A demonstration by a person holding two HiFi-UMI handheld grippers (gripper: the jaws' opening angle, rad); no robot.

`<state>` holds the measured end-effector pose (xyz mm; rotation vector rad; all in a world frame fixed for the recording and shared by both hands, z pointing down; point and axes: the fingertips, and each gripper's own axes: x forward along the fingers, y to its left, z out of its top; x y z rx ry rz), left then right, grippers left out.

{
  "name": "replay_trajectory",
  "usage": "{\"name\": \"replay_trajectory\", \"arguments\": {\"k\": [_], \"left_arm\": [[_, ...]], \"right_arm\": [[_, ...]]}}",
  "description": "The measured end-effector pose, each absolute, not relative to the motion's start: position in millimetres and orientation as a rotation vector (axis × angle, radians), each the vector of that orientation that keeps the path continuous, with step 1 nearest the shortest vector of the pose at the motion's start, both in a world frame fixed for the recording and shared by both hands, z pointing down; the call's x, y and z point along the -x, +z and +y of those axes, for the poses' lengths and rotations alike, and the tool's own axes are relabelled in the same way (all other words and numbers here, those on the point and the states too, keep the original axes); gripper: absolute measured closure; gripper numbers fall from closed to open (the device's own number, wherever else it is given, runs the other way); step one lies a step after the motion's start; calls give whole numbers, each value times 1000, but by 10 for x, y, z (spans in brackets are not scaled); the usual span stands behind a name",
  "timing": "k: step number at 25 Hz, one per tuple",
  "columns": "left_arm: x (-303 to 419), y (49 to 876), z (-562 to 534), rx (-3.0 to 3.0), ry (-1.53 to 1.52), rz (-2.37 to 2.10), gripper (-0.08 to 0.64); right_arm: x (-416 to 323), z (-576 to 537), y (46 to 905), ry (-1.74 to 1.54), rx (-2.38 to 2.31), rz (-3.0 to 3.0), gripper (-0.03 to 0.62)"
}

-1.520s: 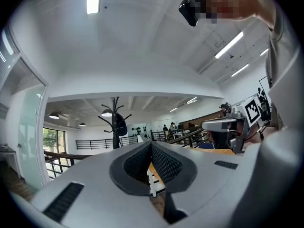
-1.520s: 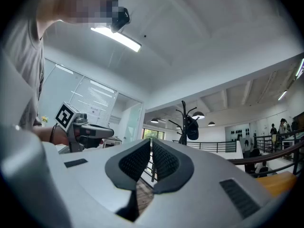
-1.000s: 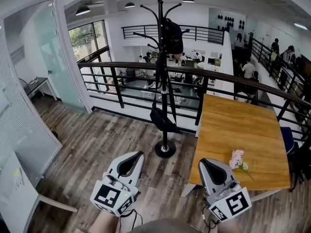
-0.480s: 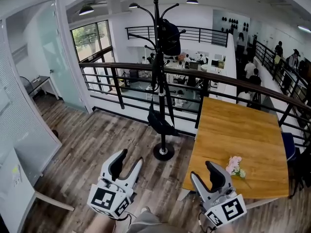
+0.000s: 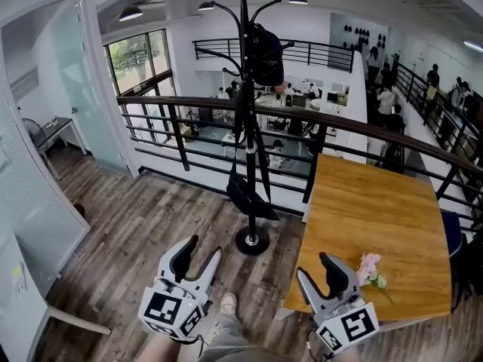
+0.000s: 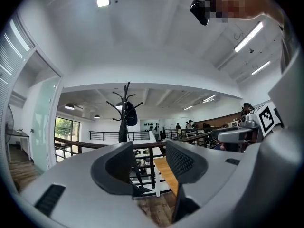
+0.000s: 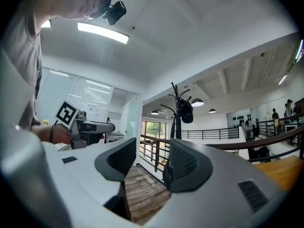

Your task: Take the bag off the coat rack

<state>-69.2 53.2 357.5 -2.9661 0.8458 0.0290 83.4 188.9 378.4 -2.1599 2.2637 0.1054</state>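
Black bag (image 5: 266,55) hangs on the coat rack (image 5: 249,219), untouched. Left gripper (image 5: 202,249) and right gripper (image 5: 313,268) have both just popped open, empty, so the reach looks next.

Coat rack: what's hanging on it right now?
A black backpack hangs from an upper hook of the coat rack. A smaller black bag dangles low on long straps beside the pole. Where those straps hook on is hidden around the pole and backpack.
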Motion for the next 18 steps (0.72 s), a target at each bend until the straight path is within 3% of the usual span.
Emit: {"name": "replay_trajectory", "arguments": {"k": [18], "left_arm": [[-126,3467,-1882,2993,-53,709,342]], "right_arm": [[-1515,-531,3722,35,2268,2217,373]]}}
